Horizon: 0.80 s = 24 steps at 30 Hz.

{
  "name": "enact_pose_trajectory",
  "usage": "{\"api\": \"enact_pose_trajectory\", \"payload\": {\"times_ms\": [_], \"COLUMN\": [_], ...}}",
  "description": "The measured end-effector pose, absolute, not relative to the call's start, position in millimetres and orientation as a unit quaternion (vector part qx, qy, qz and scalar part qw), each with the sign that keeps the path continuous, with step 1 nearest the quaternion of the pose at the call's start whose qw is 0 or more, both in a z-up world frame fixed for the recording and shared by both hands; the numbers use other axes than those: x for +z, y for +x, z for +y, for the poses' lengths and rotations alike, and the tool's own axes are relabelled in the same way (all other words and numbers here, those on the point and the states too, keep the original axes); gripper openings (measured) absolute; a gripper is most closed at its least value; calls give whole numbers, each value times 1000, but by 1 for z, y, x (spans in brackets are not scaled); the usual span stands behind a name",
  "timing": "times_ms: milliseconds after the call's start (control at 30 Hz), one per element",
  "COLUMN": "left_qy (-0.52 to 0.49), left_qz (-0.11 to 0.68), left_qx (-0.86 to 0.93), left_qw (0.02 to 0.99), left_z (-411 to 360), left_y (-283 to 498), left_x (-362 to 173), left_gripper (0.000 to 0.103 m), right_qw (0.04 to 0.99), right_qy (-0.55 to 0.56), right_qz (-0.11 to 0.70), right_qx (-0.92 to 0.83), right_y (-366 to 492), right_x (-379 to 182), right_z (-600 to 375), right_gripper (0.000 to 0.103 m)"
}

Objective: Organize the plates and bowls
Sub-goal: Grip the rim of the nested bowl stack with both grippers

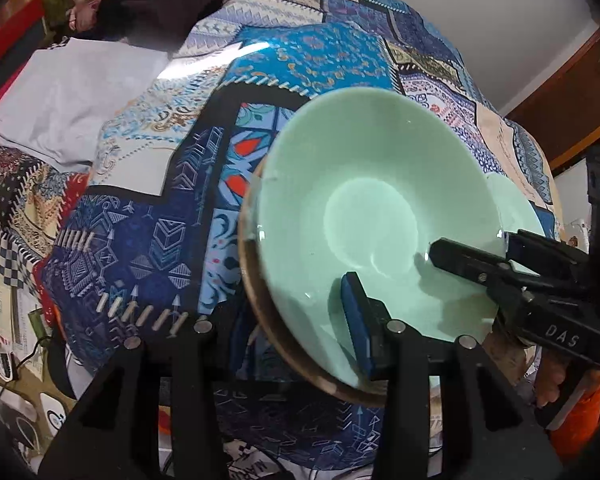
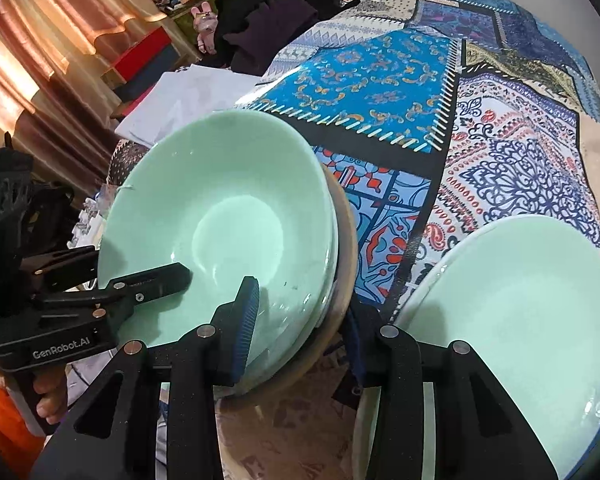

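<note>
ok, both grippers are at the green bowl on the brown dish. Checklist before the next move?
1. Left gripper straddles the green bowl rim: ok.
2. Right gripper straddles the rim on the other side: ok.
3. Left grip closed on the wall: not ok, a gap shows.
4. Right grip closed on the wall: cannot tell.
5. Brown dish left out of the right grip: cannot tell, the outer finger is hidden beside it.
6. Second green bowl apart from the first: ok.
</note>
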State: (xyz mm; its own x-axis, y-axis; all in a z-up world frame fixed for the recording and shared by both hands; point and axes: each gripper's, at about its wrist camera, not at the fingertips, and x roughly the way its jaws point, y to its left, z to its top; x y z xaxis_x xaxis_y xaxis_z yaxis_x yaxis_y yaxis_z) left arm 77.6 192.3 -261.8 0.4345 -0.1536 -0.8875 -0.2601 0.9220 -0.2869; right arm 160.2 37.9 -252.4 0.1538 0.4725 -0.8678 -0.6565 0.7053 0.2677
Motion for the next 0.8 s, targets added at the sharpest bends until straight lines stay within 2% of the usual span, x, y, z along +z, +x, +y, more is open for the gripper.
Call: {"api": "enact_pose_trajectory", "payload": {"times_ms": [300,800], "left_qy": [-203,-187], "left_qz": [528,521], "left_qx": [40,64], "left_qw": [823,831], "left_z": [191,186], "left_y": [79,79], "left_x": [-259,-244], "left_gripper": [36,36], "right_qw": [760,774], "right_qy": [-69,-60], "right_qz": [535,523], "right_qx": [362,352], "right_y": [164,163], "right_x": [-252,-242], "right_z": [35,28], "right_gripper": [32,31]}}
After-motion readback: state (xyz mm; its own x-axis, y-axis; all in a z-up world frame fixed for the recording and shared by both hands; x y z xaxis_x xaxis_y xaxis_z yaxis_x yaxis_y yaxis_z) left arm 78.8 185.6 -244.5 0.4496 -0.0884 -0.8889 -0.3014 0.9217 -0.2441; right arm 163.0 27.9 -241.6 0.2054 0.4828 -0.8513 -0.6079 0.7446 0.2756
